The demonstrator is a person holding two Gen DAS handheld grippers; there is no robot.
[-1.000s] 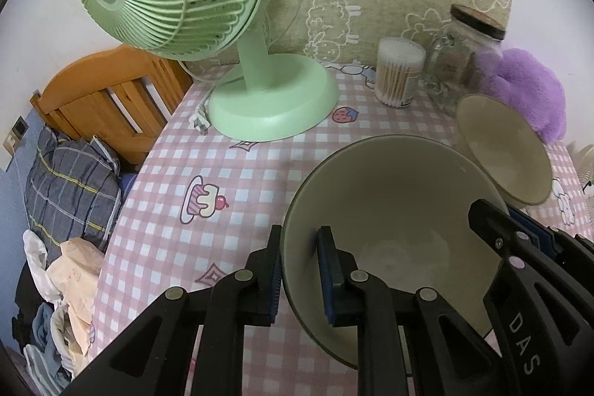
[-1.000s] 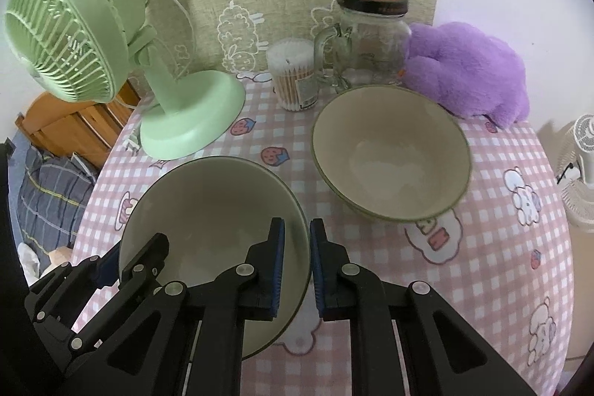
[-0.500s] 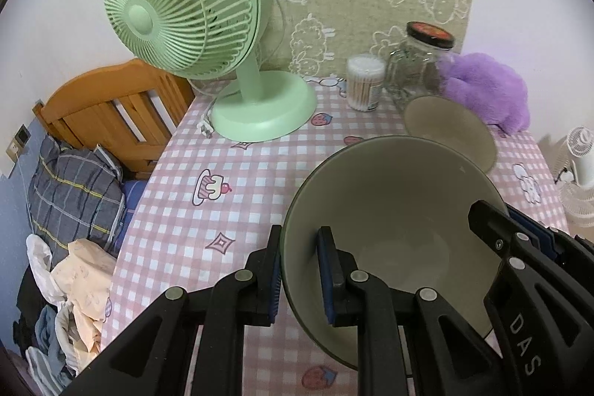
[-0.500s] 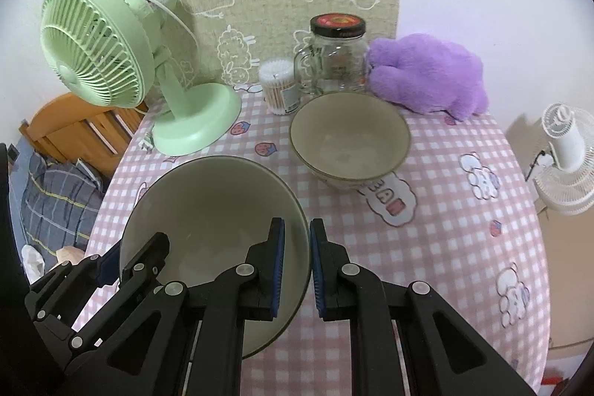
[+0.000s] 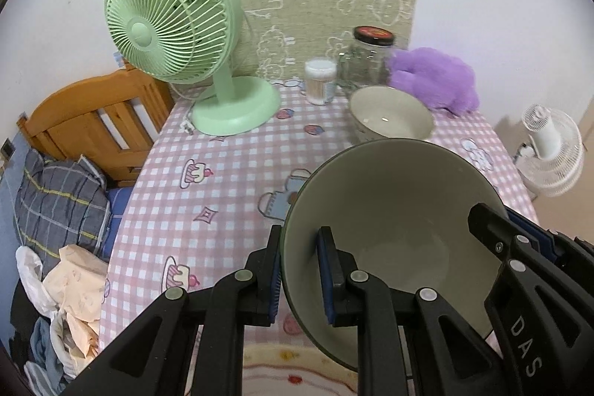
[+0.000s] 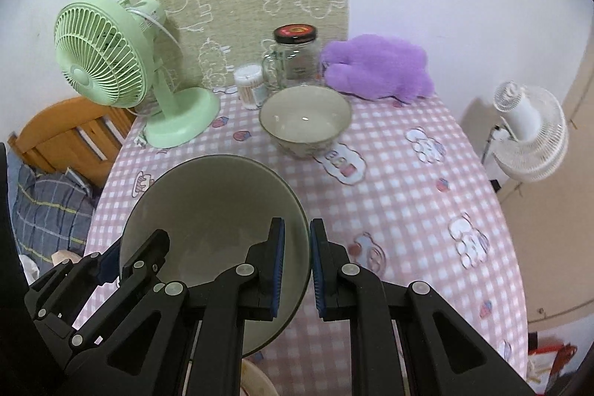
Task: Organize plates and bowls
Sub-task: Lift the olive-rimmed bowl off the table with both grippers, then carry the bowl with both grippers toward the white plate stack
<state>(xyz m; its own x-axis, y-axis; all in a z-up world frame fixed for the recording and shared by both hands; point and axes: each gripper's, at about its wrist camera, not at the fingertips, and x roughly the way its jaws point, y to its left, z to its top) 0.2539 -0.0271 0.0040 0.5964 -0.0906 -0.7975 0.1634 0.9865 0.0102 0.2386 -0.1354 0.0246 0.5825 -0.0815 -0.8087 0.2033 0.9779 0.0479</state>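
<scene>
Left wrist view: the left tool (image 5: pixel 299 275) is clenched on the near rim of a large cream bowl (image 5: pixel 401 210) with a dark green edge, one blue pad outside the wall and one inside. At the lower right of the frame the right tool (image 5: pixel 534 240) grips the opposite rim of the same bowl. That bowl fills the lower centre of the frame, tilted, above the tabletop (image 5: pixel 208 188), which wears a pink checked cloth.

Right wrist view: the right tool (image 6: pixel 297 262) pinches the bowl's rim between its blue pads, and the left tool (image 6: pixel 111 258) shows at the lower left, clamped on the far rim. A second bowl (image 6: pixel 305 121) of the same colouring sits upright on the cloth in the upper middle of the frame, well apart from the held one. Behind it stand a glass jar (image 6: pixel 297 60) with a dark lid and a tub of cotton swabs (image 6: pixel 249 84), with a purple plush (image 6: pixel 377 67) to the right and a green fan (image 6: pixel 111 62) at the upper left.
</scene>
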